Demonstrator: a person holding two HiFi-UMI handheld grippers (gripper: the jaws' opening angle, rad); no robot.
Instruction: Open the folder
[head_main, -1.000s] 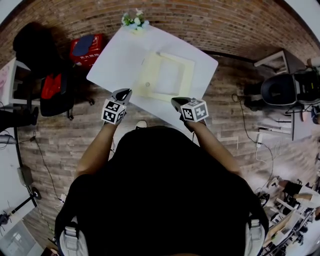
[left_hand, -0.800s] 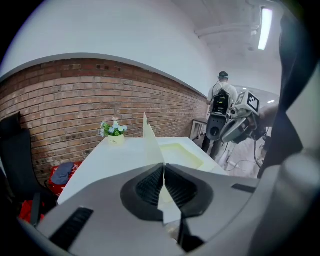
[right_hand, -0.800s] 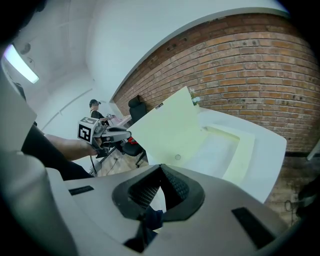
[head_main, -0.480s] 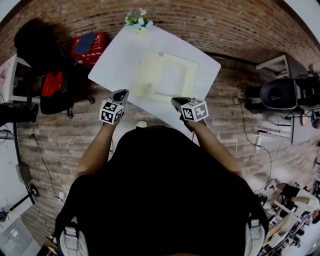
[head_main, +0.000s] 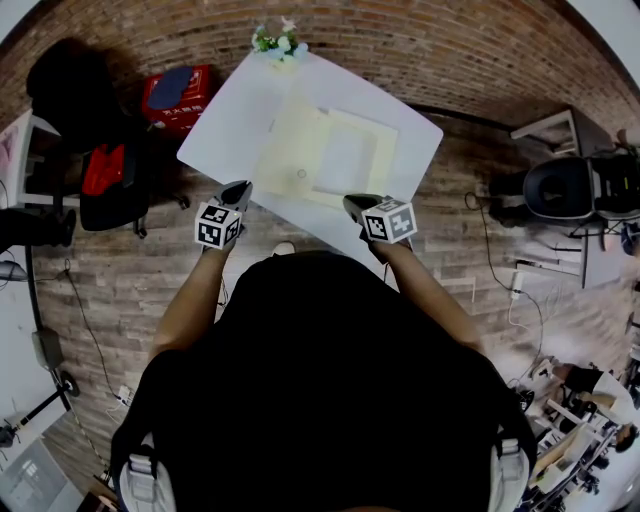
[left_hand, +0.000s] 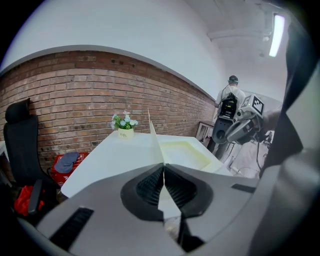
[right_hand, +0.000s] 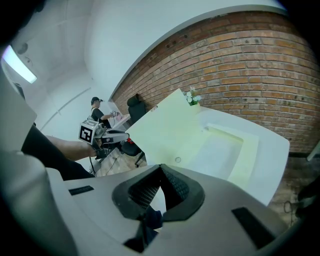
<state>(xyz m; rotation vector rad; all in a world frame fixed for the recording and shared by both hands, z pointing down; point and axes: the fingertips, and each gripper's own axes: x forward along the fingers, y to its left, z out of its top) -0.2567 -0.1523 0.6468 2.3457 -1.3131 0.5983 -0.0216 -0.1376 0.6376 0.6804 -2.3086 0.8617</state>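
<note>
A pale yellow folder (head_main: 340, 155) lies on the white table (head_main: 235, 115). Its front cover (head_main: 285, 140) stands raised on the left side. My left gripper (head_main: 243, 187) is shut on that cover's near edge; in the left gripper view the cover (left_hand: 152, 131) runs edge-on straight out of the closed left gripper (left_hand: 163, 167), with the folder's inside (left_hand: 182, 152) to its right. My right gripper (head_main: 352, 203) is at the folder's near right corner. In the right gripper view the right gripper (right_hand: 160, 169) is closed on a pale sheet edge, and the lifted cover (right_hand: 167, 130) rises at the left.
A small flower pot (head_main: 275, 40) stands at the table's far corner. A red bag (head_main: 172, 98) and a black chair (head_main: 60, 90) are to the left on the brick floor, and another black chair (head_main: 565, 180) is at the right. A person (left_hand: 231, 97) stands far off.
My left gripper has drawn left and a little down with the cover in it, so the cover stands wider from the folder. The right gripper has stayed put.
</note>
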